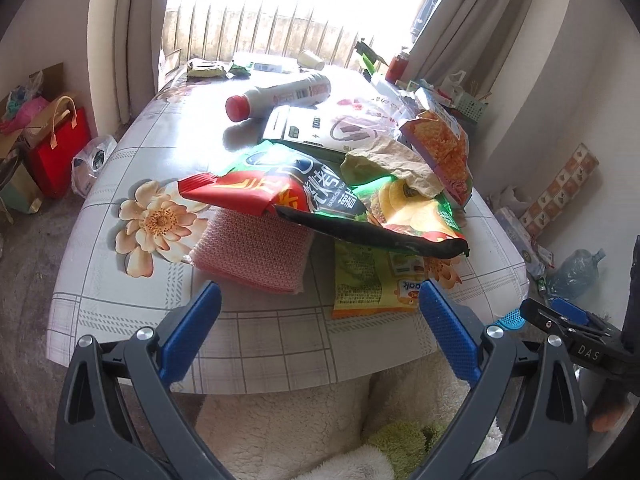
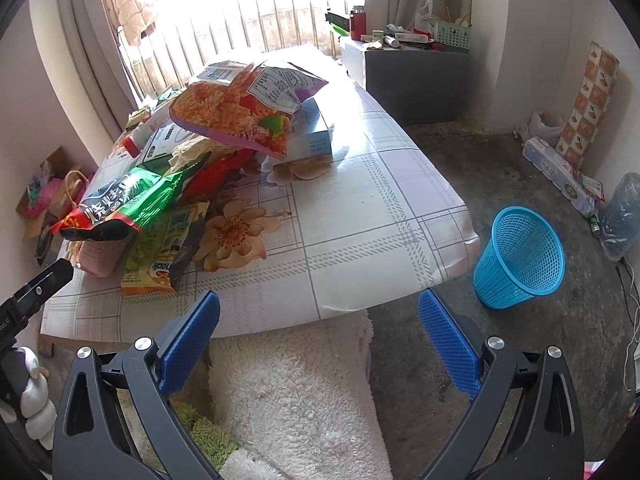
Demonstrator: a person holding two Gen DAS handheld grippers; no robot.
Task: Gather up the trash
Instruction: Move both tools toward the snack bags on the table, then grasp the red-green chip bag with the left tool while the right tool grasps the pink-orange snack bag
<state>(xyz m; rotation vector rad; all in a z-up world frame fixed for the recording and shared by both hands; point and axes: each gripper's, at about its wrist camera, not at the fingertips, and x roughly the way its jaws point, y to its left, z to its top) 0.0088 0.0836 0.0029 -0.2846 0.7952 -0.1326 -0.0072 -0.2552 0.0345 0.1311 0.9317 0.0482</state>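
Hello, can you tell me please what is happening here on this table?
A person holds a hand-held gripper in each hand for collecting trash. The left hand-held gripper and the right hand-held gripper are both open and empty, at the near edge of the table. Snack bags such as the green chip bag lie piled there. A blue basket stands on the floor beside it.

1. Tablecloth (image 2: 360, 208): glossy, smooth plastic sheet.
2. Snack bags (image 1: 320, 196) on it: shiny crinkled foil-plastic.
3. Pad (image 1: 252, 252) under the bags: pink, rough knit cloth.
4. Basket (image 2: 520, 256) beside the table: blue plastic mesh.
5. Floor (image 2: 500, 168) under basket: rough, matt.
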